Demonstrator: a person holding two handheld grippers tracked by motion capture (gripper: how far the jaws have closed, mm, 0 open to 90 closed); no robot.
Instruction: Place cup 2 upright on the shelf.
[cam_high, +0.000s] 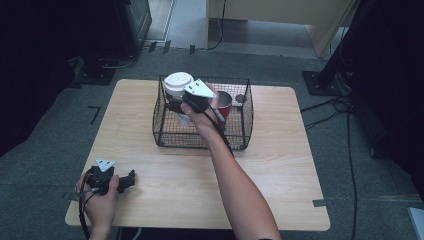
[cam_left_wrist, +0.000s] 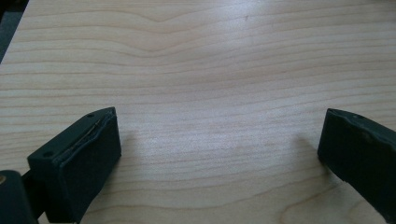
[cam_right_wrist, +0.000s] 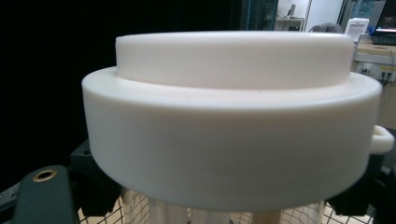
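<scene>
A clear jar with a wide white lid (cam_high: 178, 80) hangs over the back left corner of a black wire basket (cam_high: 200, 145) on the wooden table. My right gripper (cam_high: 176, 104) is shut on the jar just below the lid. In the right gripper view the lid (cam_right_wrist: 233, 130) is very close, and the black jaws sit at either side under its rim, against the clear body (cam_right_wrist: 210, 217). A red cup (cam_high: 223, 102) stands inside the basket, behind the right hand. My left gripper (cam_high: 131, 179) rests near the table's front left corner, open with bare wood between its jaws (cam_left_wrist: 219, 154).
The basket stands in the middle of the table's far half. Bare wood (cam_high: 200, 190) lies between the basket and the front edge. Cables (cam_high: 340, 107) trail on the grey floor to the right, and dark stands rise at both sides.
</scene>
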